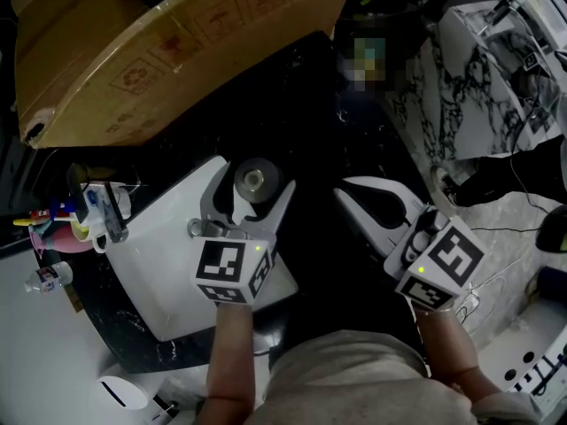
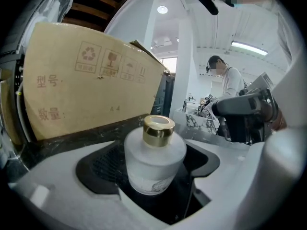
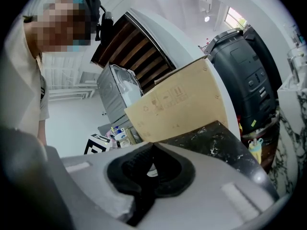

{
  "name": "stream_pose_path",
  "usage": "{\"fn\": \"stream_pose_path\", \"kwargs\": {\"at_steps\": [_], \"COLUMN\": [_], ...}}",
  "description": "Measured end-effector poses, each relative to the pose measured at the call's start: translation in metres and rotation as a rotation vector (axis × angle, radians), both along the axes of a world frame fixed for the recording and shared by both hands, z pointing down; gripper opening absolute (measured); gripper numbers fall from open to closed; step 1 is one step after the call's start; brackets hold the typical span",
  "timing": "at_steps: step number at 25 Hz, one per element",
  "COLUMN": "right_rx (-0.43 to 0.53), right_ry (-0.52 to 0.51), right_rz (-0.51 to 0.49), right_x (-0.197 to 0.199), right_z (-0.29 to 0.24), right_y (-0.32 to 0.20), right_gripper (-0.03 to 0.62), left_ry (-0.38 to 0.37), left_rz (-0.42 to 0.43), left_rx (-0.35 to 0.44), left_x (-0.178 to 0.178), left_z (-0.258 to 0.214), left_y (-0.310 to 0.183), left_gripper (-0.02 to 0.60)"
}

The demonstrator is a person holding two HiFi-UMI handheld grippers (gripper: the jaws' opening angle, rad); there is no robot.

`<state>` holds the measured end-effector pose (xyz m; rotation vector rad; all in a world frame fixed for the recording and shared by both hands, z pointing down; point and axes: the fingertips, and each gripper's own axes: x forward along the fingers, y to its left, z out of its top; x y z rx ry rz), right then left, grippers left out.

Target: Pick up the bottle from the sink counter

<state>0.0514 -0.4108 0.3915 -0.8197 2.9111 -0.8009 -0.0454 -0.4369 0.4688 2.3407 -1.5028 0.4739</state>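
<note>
A squat frosted glass bottle (image 2: 154, 163) with a gold cap stands upright on the black marble counter (image 1: 330, 104), just past the white sink (image 1: 159, 255). From above, the bottle (image 1: 254, 181) shows as a round shape between the spread jaws of my left gripper (image 1: 255, 182). The left gripper (image 2: 156, 178) is open: both jaws flank the bottle, with a gap showing on the right side. My right gripper (image 1: 347, 195) hovers to the right over the dark counter. Its jaws (image 3: 152, 145) are shut tip to tip on nothing.
A large cardboard box (image 1: 177, 42) leans over the counter right behind the bottle. Cups with toothbrushes (image 1: 89, 215) and a small clear bottle (image 1: 49, 277) crowd the sink's left side. White marble slabs (image 1: 478, 87) lie to the right. A person (image 2: 225, 80) stands in the background.
</note>
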Motion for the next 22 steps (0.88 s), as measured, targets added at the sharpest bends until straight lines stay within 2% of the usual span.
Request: {"fn": "stream_pose_path", "kwargs": {"at_steps": [5,10,22], "right_rx": [-0.017,-0.023,-0.035], "right_ry": [0.007,0.008,-0.021], "right_rz": [0.0,0.002,-0.01], "right_x": [0.006,0.012,0.01], "right_z": [0.005,0.009,0.007], "right_y": [-0.002,-0.007,-0.016], "right_gripper": [0.002,0.002,0.002], "left_ry": [-0.01,0.032,-0.012], "left_rz": [0.009,-0.004,0.004], "left_rx": [-0.005,0.013,0.005], "left_x": [0.009,0.01,0.011], "left_z": [0.005,0.003,0.008], "left_y": [-0.005,-0.013,-0.02], "left_gripper": [0.38,0.379,0.377]}}
